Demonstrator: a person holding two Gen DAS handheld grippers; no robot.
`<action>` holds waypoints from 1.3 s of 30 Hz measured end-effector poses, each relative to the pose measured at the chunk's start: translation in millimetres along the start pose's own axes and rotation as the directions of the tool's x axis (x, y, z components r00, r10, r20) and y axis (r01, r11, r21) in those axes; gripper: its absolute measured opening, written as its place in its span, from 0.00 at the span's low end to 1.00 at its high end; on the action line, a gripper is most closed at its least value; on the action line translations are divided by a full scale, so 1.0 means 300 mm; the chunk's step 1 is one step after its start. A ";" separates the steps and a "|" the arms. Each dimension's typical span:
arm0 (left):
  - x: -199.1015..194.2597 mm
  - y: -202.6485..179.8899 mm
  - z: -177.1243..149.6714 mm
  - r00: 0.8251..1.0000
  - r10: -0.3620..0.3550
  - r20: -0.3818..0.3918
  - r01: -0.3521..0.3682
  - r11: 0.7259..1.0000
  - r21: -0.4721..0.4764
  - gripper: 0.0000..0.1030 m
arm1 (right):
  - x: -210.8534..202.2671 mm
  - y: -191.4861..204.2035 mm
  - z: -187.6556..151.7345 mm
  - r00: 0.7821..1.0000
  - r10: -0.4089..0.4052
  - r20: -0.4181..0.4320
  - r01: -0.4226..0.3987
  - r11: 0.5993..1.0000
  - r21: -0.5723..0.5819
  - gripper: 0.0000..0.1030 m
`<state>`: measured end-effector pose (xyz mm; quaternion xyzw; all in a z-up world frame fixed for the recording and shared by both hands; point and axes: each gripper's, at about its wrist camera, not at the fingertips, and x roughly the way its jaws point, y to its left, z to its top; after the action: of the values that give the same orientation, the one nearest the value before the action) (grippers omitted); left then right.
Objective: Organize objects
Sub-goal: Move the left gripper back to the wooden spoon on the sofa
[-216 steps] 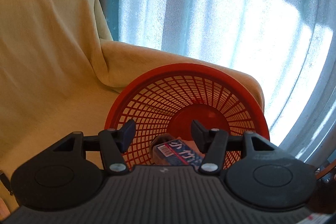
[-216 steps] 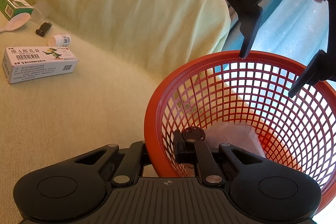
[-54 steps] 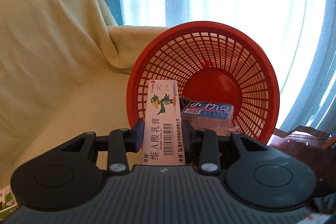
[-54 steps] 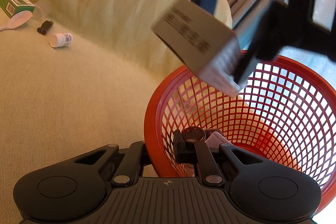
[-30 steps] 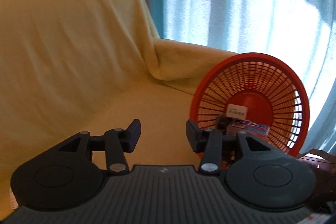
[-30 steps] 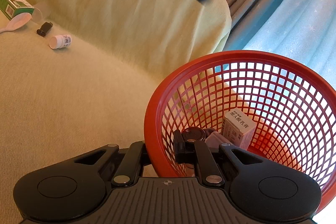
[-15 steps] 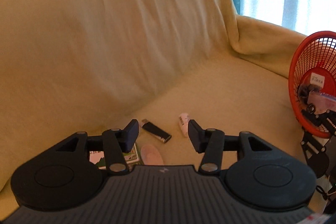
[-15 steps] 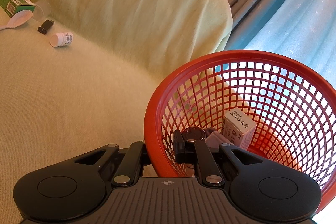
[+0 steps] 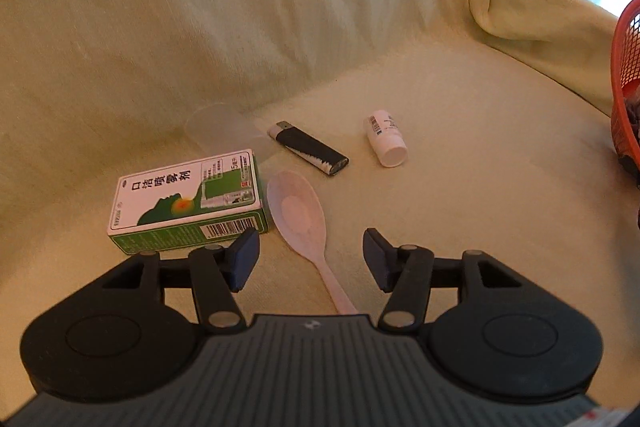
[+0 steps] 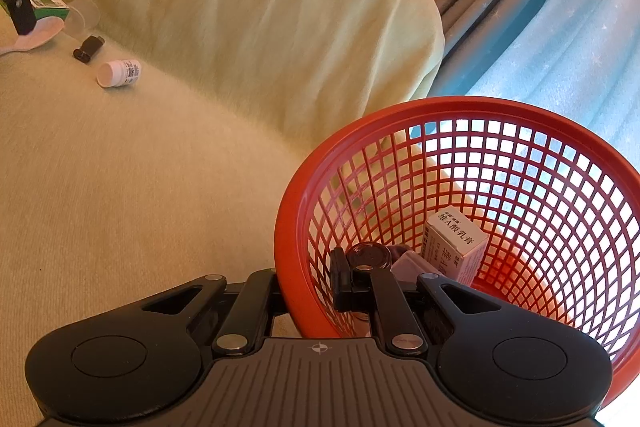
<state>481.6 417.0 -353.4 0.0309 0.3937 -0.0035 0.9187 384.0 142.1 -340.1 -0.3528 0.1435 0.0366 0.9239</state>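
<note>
My left gripper hovers low over the sofa seat, its jaws opening, with only the pale pink spoon lying below the gap. Left of the spoon lies a green and white box. Beyond them lie a black lighter and a white bottle. My right gripper is shut on the rim of the red mesh basket, one finger outside and one inside. A white box and a dark round object lie in the basket.
A clear plastic cup lies on its side behind the green box, against the sofa back. The sofa is draped in a pale yellow cover. Blue curtains hang behind the basket. The basket's edge shows at the far right.
The left gripper let the white box go into the basket, then swung left and down to the loose items, its jaws spreading. The right gripper and the basket have not moved.
</note>
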 end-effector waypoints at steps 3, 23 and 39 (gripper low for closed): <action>0.043 0.004 -0.003 1.000 -0.011 -0.011 0.011 1.000 -0.017 0.51 | 0.002 0.003 0.001 1.000 -0.001 -0.002 0.001 1.000 -0.006 0.07; 0.070 -0.184 -0.013 0.982 -0.189 0.014 0.182 0.961 0.209 0.32 | 0.005 -0.002 0.006 1.000 -0.001 -0.003 0.001 1.000 -0.008 0.07; 0.100 -0.219 -0.028 0.995 -0.088 0.057 0.071 0.966 0.247 0.37 | 0.007 -0.002 0.013 1.000 0.002 -0.001 -0.002 1.000 -0.001 0.07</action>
<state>494.0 352.6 -384.4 0.1279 0.3600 -0.0898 0.9198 387.0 144.1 -337.6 -0.3529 0.1442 0.0376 0.9237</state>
